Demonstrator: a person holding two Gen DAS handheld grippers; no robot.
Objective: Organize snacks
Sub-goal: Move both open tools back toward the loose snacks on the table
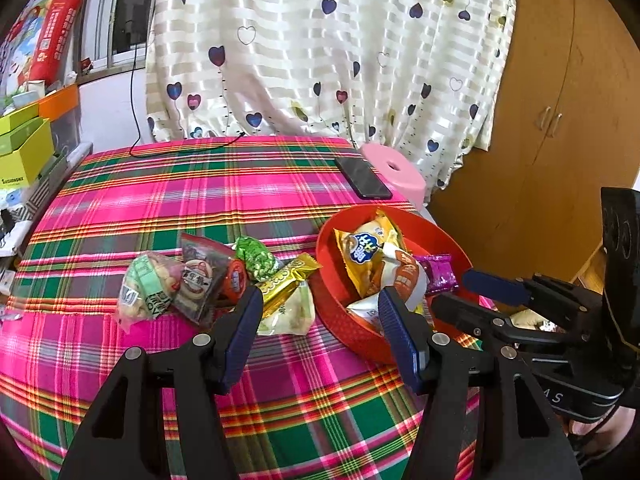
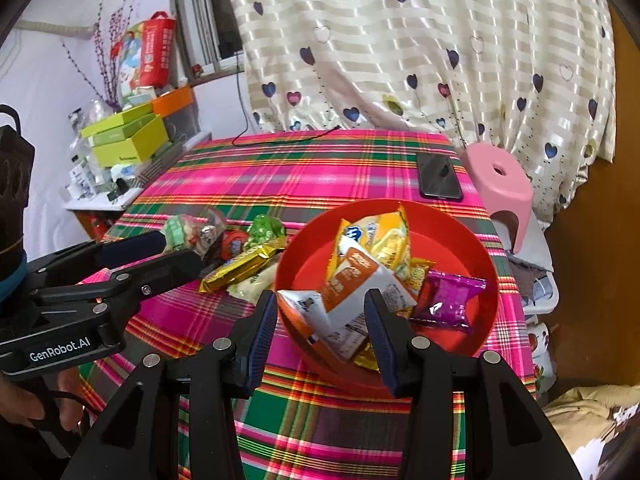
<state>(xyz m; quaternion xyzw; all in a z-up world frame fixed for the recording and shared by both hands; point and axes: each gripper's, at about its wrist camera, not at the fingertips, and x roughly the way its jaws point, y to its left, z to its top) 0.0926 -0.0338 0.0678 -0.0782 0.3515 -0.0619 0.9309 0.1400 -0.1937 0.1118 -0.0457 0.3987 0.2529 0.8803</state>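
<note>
Only the right wrist view is showing the green boxes stacked whole at ten o'clock and the purple packet lying fully inside the red bowl; the left wrist view is cutting those boxes at its edge and is showing a wooden cabinet at two o'clock. Loose snacks are lying at nine o'clock of the bowl on the plaid tablecloth: a clear bag of biscuits, a green packet, a gold bar. Inside the bowl a yellow bag is leaning on an orange-and-white pouch. Both the left gripper and the right gripper are standing spread, pinching nothing. A pale packet is lying half hidden under the gold bar, its print unreadable.
</note>
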